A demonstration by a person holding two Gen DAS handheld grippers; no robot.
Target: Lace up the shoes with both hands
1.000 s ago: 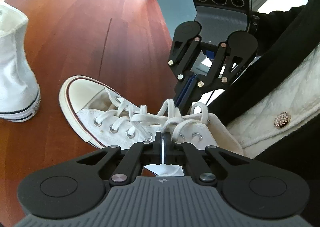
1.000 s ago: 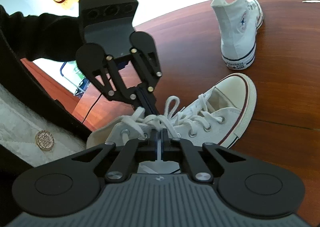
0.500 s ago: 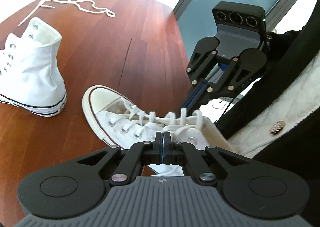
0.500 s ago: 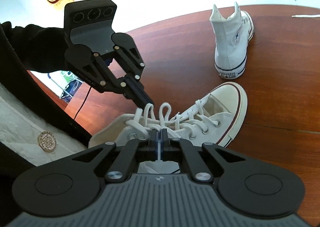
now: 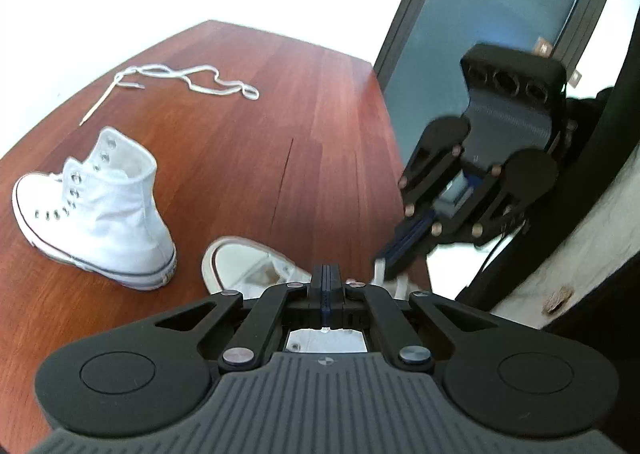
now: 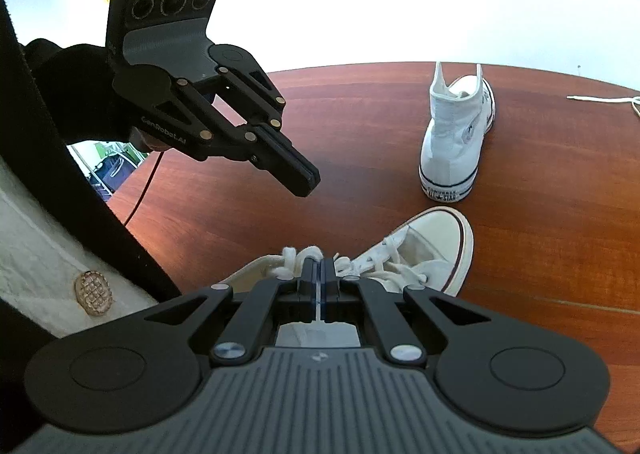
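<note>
While both hands lift away from the near shoe (image 6: 416, 254), each gripper has its jaws pressed together. The left gripper (image 6: 306, 180) hangs in the air above the worktop (image 6: 560, 234), and from the right side I see nothing between its jaws. The right gripper (image 6: 319, 274) sits low over the laced part of the near shoe, with white lace (image 6: 292, 258) bunched right at its tip; in the other view a short white piece seems to hang at its blurred tip, so it may be pinching a lace end, though I cannot be sure.

That near shoe lies at the worktop's close edge, toe pointing away, its crossings threaded. The second shoe (image 5: 100, 206), a high-top, stands further off with bare eyelets, and a loose lace (image 5: 188, 80) lies well beyond it near the far edge.

To my eye the near shoe is being snugged up or finished. Doing it well means pulling both ends evenly, up and slightly apart, so the crossings tighten without dragging the shoe off the edge. If the left jaws truly hold nothing, they should take a lace end before any further pull.
</note>
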